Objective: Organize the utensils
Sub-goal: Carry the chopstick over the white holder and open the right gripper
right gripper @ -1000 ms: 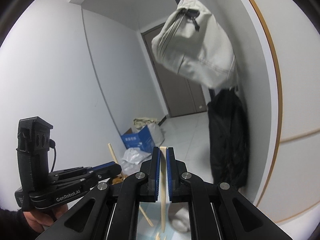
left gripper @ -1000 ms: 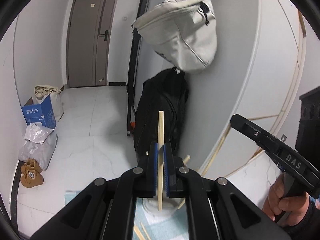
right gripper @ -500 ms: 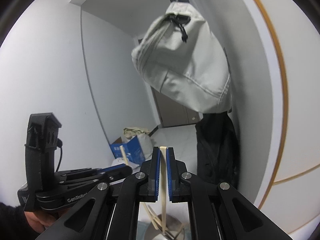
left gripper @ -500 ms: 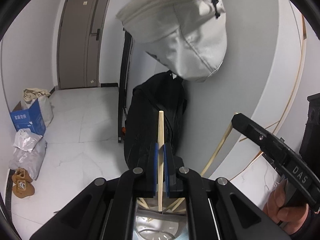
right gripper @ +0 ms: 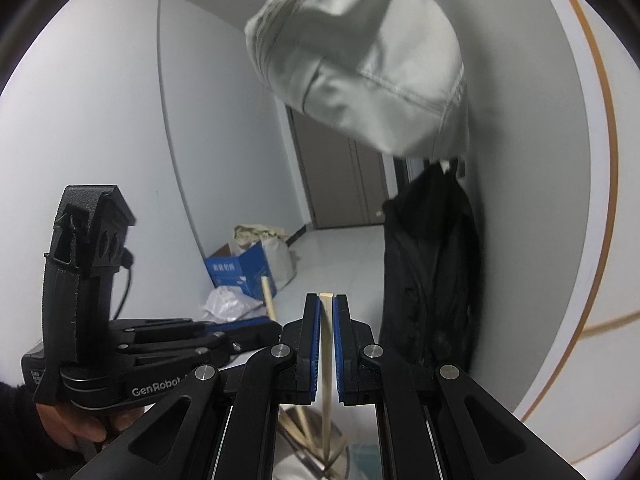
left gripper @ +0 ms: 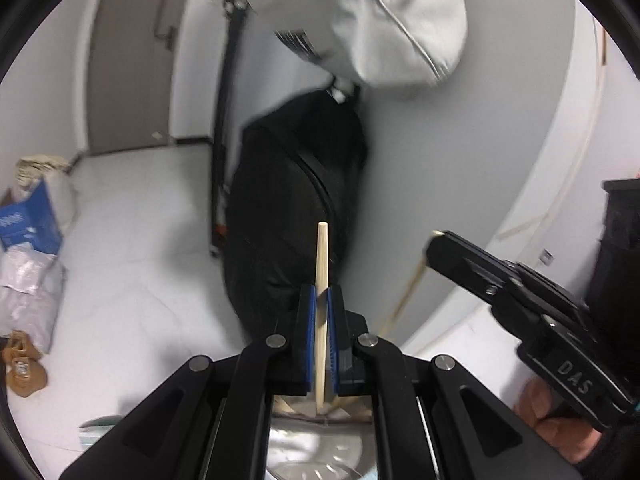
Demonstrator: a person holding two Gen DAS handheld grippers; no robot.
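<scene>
My left gripper is shut on a wooden chopstick held upright; its lower end hangs over the mouth of a shiny metal holder that has other chopsticks in it. My right gripper is shut on a second wooden chopstick, also upright, with its lower end inside the metal holder among several chopsticks. The right gripper shows at the right of the left wrist view, a hand on its handle. The left gripper with its chopstick shows at the left of the right wrist view.
A grey bag hangs on the curved wall above a black coat. On the floor to the left are a blue box, plastic bags and brown slippers. A grey door stands at the back.
Both grippers have come forward and down over the metal holder, which now fills the bottom of each view. The two chopsticks stay gripped, their lower ends nearer the holder.
</scene>
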